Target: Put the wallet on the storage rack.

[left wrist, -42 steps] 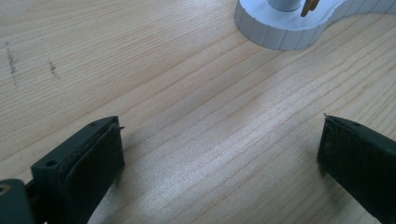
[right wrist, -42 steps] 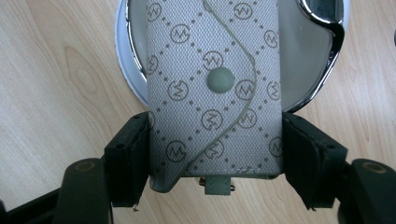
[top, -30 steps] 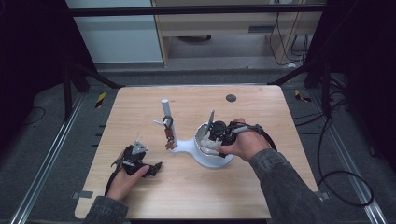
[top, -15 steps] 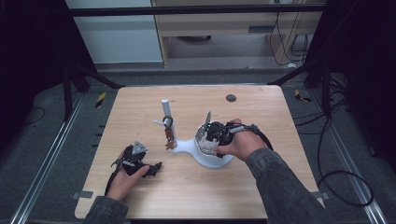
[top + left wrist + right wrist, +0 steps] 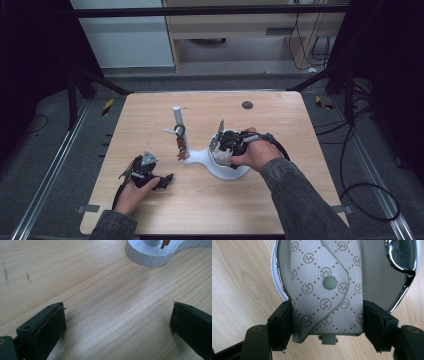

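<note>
At centre right of the high view, a patterned key pouch (image 5: 325,290) is clamped by the right tool (image 5: 222,146) over the white stand's dish (image 5: 227,170); placement judged unfinished. Left tool (image 5: 117,322) rests released, lower left on the bench (image 5: 280,125).

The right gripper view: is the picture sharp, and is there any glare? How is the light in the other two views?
Right gripper view: the patterned pouch between the fingers is sharp; the chrome rim shows bright reflections. Left gripper view: soft glare on the wooden table, fingers slightly soft. High view: the table is evenly lit, the surroundings are dark.
</note>
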Action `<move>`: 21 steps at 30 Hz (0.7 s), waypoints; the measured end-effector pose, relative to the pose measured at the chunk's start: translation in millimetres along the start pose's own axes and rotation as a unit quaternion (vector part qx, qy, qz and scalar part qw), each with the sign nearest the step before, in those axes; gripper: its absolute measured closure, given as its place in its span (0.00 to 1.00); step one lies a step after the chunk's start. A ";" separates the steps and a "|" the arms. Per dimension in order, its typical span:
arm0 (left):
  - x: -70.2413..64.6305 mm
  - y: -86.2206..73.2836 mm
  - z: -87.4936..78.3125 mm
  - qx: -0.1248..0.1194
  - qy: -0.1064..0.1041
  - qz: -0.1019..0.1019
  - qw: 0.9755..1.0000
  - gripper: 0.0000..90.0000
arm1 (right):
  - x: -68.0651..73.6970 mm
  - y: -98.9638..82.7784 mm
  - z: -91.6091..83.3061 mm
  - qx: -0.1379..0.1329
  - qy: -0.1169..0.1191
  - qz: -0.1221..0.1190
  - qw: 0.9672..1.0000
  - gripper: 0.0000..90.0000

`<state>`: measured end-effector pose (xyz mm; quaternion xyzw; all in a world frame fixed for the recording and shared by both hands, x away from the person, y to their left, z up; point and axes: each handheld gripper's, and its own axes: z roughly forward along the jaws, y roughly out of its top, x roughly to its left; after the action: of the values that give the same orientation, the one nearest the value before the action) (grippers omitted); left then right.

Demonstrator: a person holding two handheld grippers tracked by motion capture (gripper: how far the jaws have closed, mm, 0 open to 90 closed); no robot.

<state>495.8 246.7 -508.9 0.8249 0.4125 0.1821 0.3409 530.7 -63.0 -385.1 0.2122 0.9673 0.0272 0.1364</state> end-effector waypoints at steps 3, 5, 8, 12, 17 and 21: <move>0.0 0.0 0.0 0.000 0.000 0.000 1.000 0.00 | -0.3 0.9 1.4 0.003 0.001 -0.001 1.000 0.34; 0.0 0.0 0.0 0.000 0.000 0.000 1.000 0.00 | -0.4 1.2 1.9 0.004 0.001 0.001 1.000 0.34; 0.0 0.0 0.0 0.000 0.000 0.000 1.000 0.00 | -1.0 1.4 3.2 0.004 0.003 0.001 1.000 0.33; 0.0 0.0 0.0 0.000 0.000 0.000 1.000 0.00 | -1.3 1.4 4.6 0.004 0.006 0.004 1.000 0.33; 0.0 0.0 0.0 0.000 0.000 0.000 1.000 0.00 | -1.7 1.0 5.7 0.003 0.010 0.007 1.000 0.33; 0.1 0.0 -0.1 0.001 0.000 0.001 1.000 0.00 | -1.6 0.6 6.7 0.002 0.016 0.012 1.000 0.30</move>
<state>495.7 246.7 -508.8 0.8254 0.4119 0.1819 0.3404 534.2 -63.2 -391.1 0.2235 0.9667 0.0305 0.1207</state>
